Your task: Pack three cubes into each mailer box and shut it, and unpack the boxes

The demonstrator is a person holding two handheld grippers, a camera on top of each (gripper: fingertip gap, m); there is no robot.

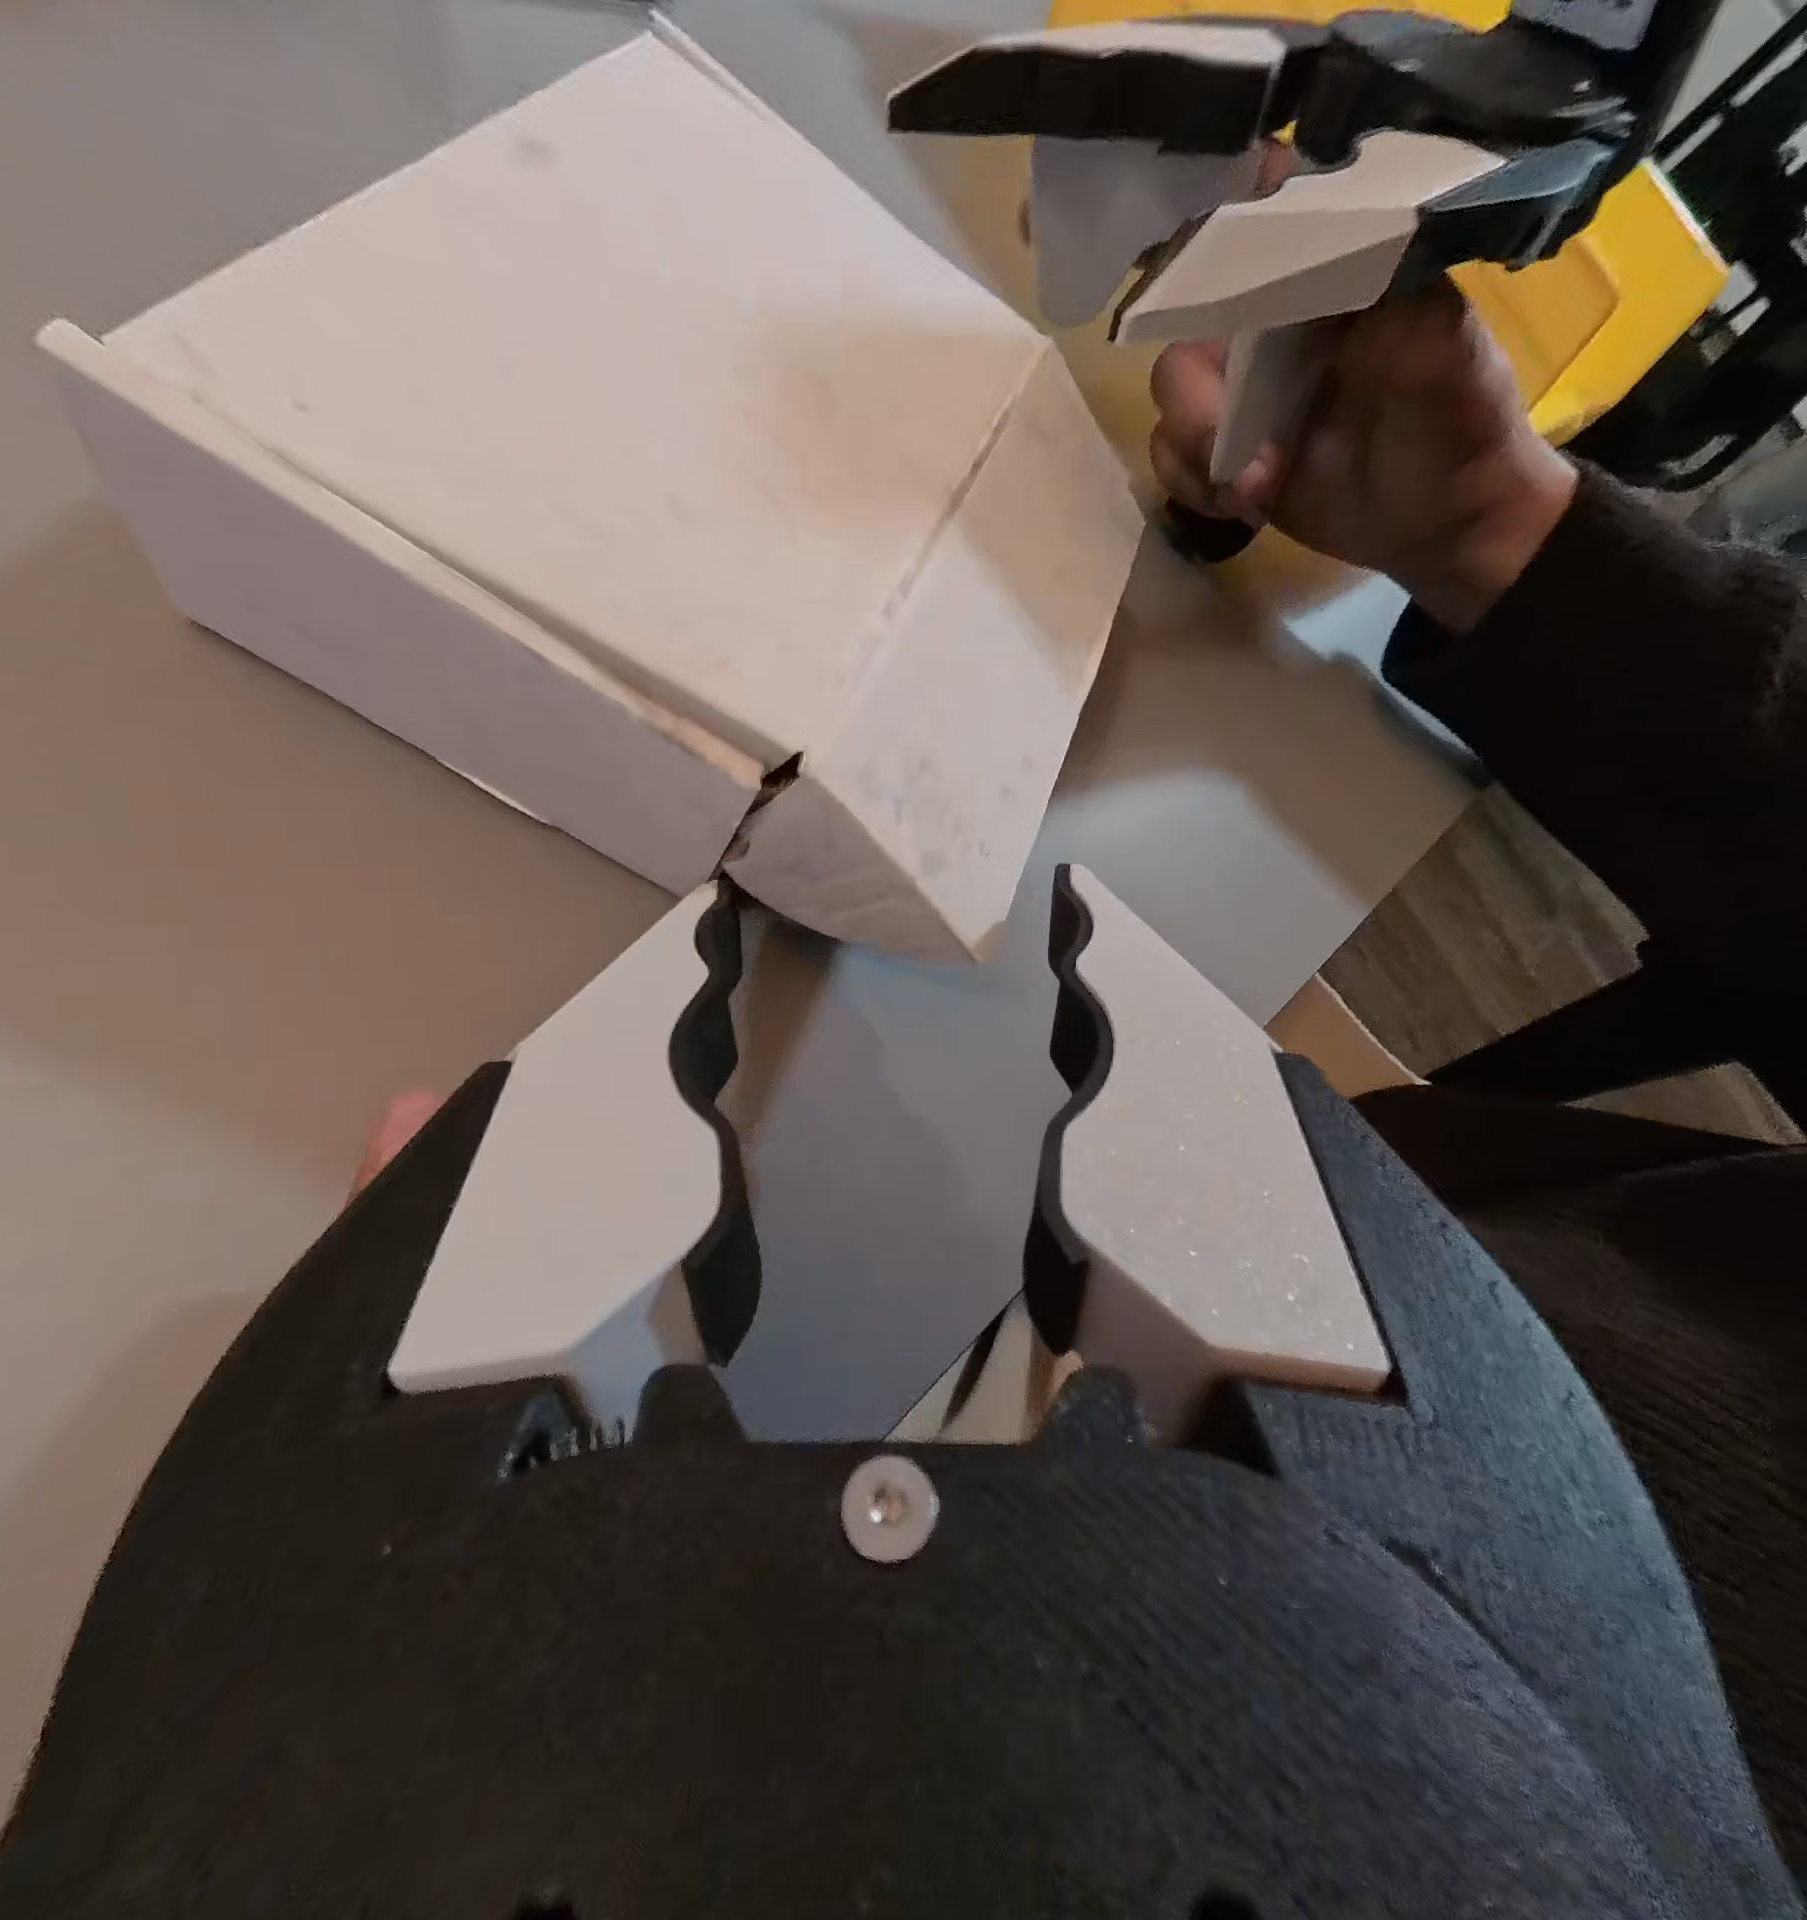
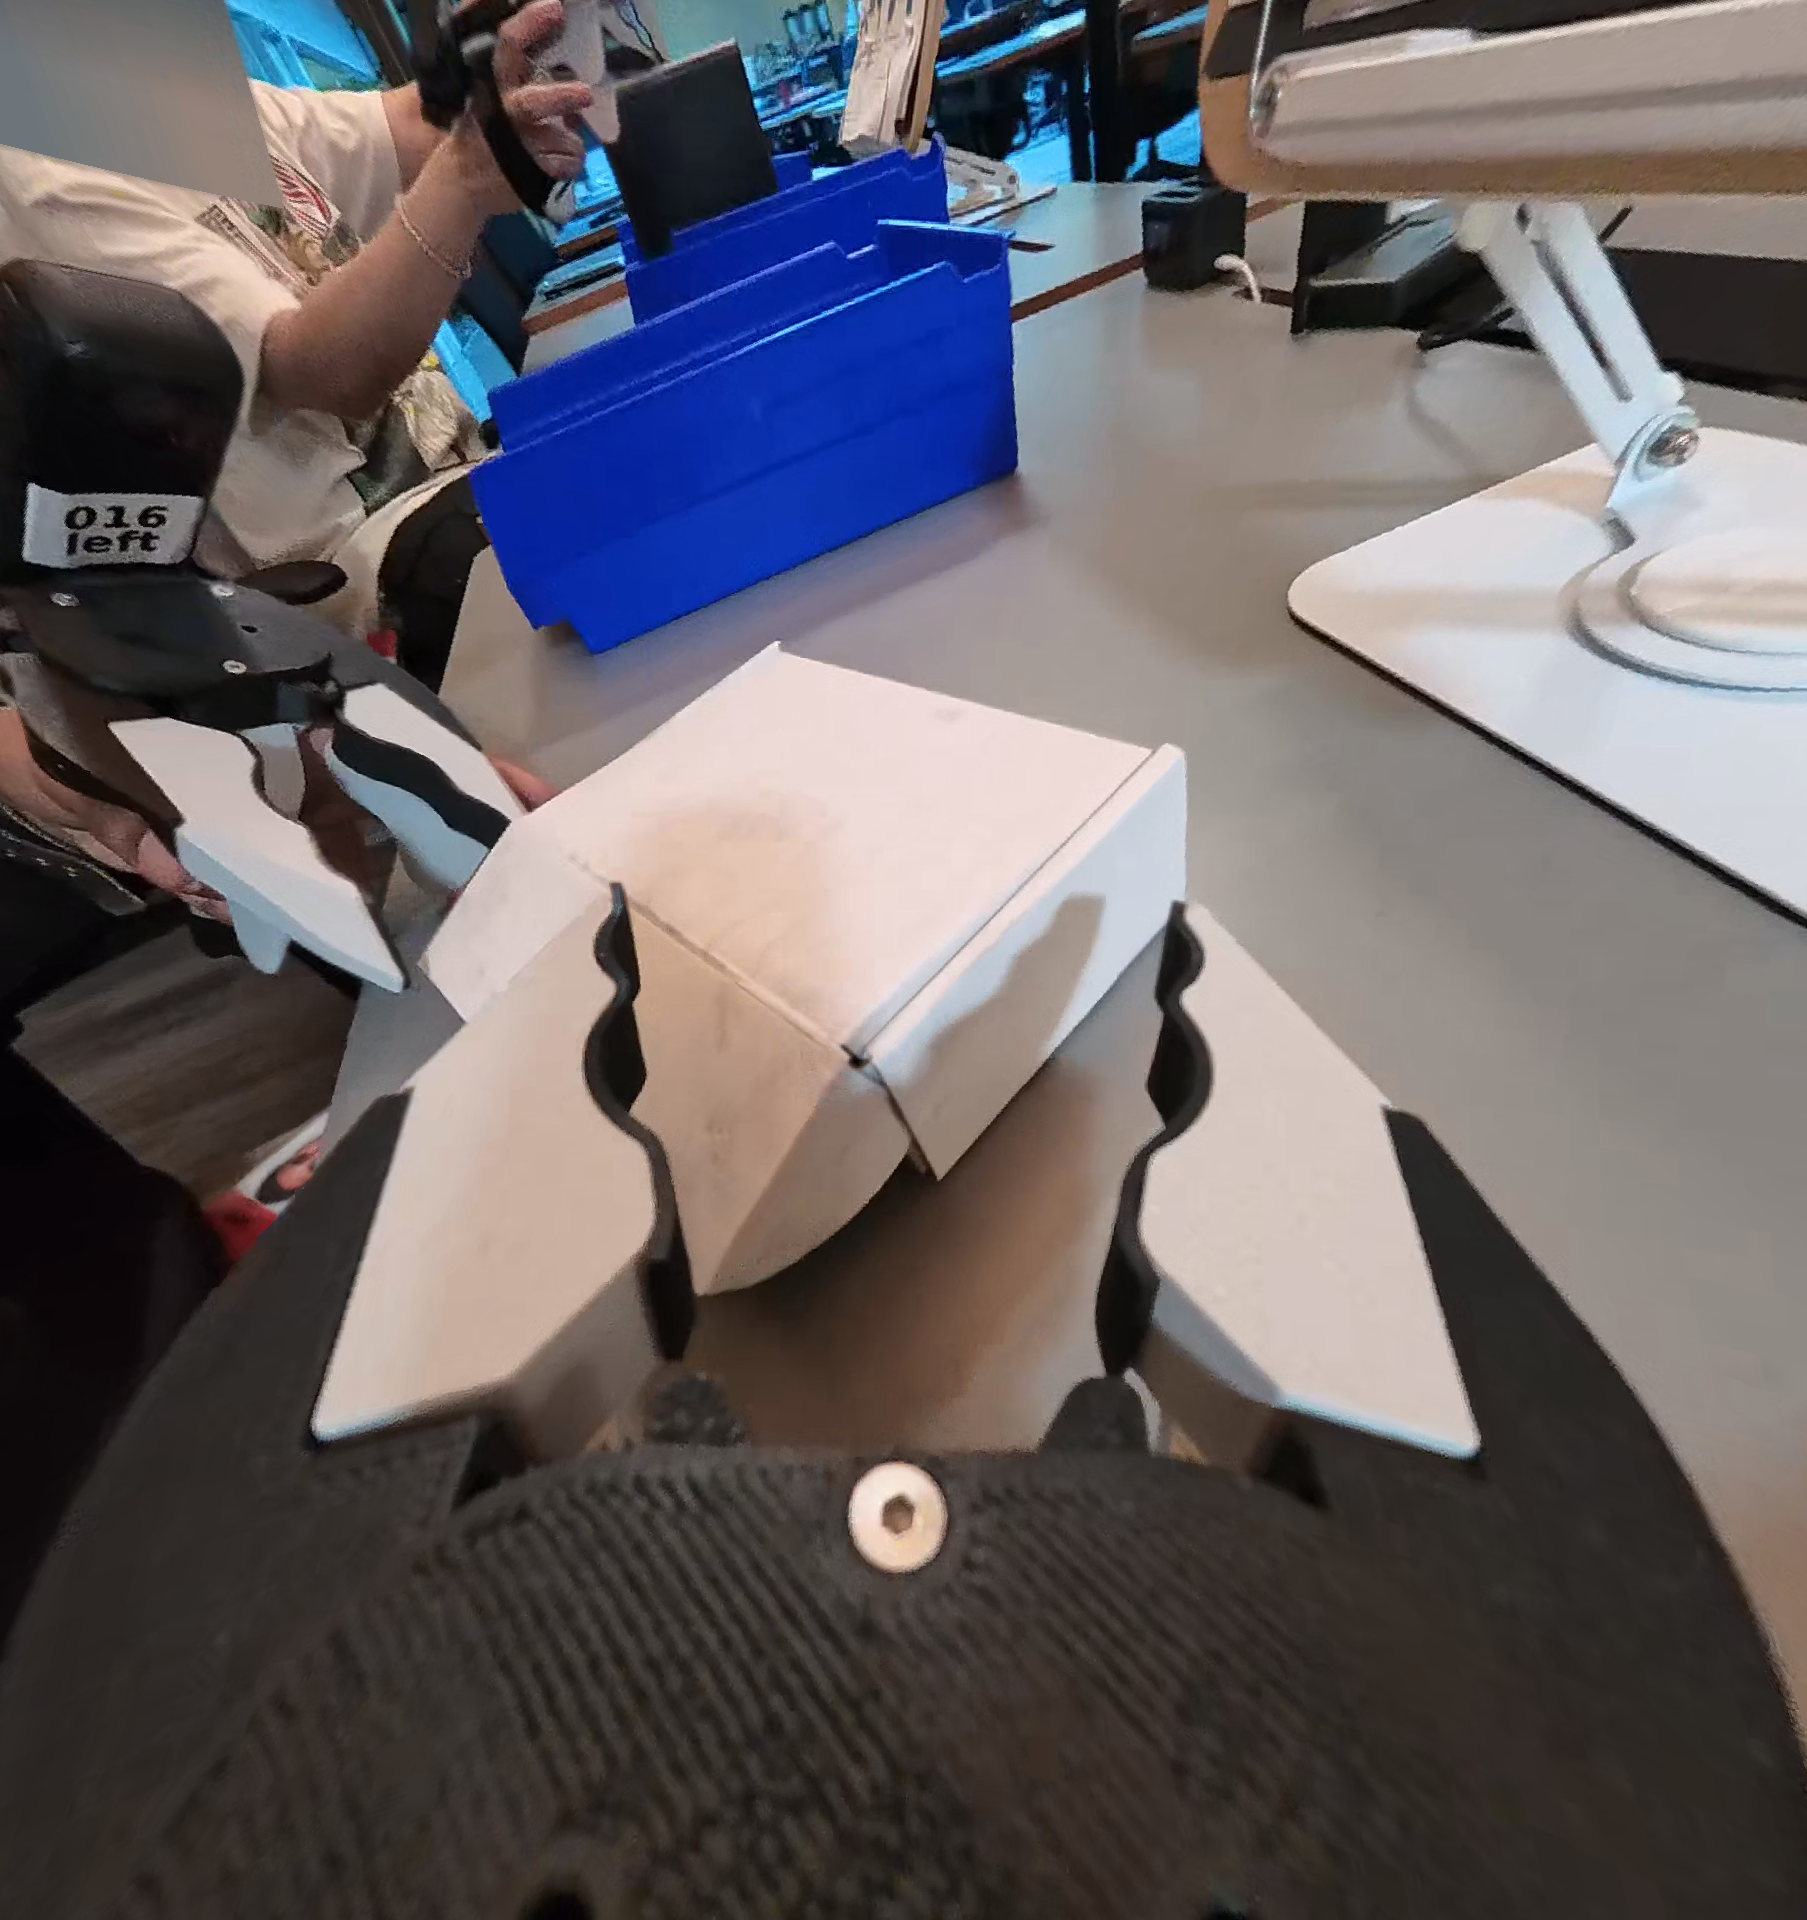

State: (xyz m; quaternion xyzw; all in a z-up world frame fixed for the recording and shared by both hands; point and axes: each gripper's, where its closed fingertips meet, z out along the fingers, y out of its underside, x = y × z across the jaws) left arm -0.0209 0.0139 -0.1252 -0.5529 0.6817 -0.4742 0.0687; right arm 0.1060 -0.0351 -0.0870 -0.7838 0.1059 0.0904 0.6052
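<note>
On table (image 2: pixel 1294 831), scuffed white mailer box (image 2: pixel 857 831), seemingly shut.

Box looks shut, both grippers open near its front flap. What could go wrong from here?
1. The box sits near the table edge; a push from the left gripper may slide it off.
2. The front flap bows outward, not tucked; it may spring open.
3. The right gripper straddles the flap; closing could crease it.
</note>
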